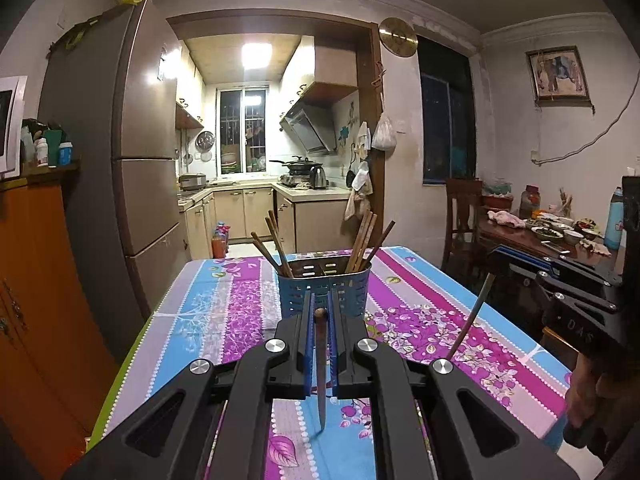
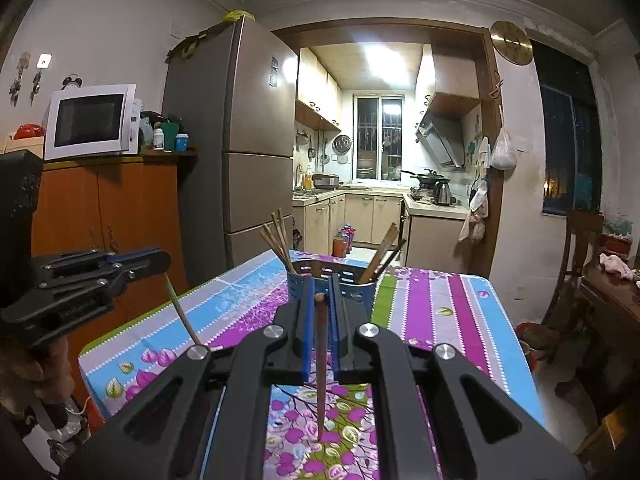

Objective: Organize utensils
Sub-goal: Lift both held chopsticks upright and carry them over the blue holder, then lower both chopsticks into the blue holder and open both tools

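While both grippers hung above the patterned tablecloth [image 1: 224, 308], each had a single chopstick pinched between its blue pads. Farthest left in the room stood an orange cabinet [image 2: 112, 208] with a white microwave [image 2: 92, 120] on top, and beside it a tall grey fridge [image 2: 248, 132]. The left gripper [image 1: 319, 304] had its jaws drawn narrow on the left chopstick [image 1: 321, 364], a dark reddish stick that hung nearly upright with its rounded end just above the fingertips and its pointed end over the cloth. Seen from the right wrist camera, this same gripper [image 2: 158, 260] came in from the left edge, the stick slanting down from its tip.

Ahead of both grippers, near the middle of the table, stood the blue utensil holder [image 1: 324, 286], perforated and already carrying several wooden chopsticks [image 1: 360, 240] that leaned out to either side. Behind it the doorway opened on a lit kitchen [image 1: 260, 152].

The right gripper [image 2: 320, 302] was likewise closed narrow on the right chopstick [image 2: 321, 360], held almost vertical, tip pointing down at the purple flowers. From the left wrist camera it [image 1: 494, 254] reached in from the right edge, its stick angled down toward the cloth. A hand [image 1: 592, 392] gripped its handle. Farthest right, a wooden dining table [image 1: 532, 240] carried bowls and a blue bottle [image 1: 614, 220].
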Tool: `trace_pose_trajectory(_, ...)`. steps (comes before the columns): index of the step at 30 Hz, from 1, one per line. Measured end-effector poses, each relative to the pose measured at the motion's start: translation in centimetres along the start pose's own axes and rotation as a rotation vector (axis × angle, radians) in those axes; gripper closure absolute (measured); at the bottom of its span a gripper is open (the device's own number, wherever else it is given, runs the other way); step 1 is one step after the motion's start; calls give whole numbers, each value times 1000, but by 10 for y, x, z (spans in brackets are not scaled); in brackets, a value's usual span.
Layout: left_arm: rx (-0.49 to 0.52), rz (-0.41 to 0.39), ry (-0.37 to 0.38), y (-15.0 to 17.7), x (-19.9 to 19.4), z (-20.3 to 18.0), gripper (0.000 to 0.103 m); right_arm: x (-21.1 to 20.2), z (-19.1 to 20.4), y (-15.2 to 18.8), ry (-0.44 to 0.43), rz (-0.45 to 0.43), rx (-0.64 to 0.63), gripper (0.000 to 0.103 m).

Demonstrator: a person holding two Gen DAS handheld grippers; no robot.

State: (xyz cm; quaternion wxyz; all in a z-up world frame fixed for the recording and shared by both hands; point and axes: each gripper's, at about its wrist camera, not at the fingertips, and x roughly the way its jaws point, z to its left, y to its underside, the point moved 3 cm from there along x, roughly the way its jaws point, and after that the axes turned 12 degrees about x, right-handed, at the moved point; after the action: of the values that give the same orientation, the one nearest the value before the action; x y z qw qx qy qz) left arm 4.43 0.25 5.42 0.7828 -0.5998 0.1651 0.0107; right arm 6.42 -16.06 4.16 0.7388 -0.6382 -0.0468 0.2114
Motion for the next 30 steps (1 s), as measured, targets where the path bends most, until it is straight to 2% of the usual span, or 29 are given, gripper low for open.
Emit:
trace_pose_trajectory(14,48,17,-79,-8,9,-8,96,7,4,-2,-17,19,7,98)
trace_pose_trajectory(30,70,1,-98,-22,10,-9,95,17,11,-24,-32,-11,-14,98)
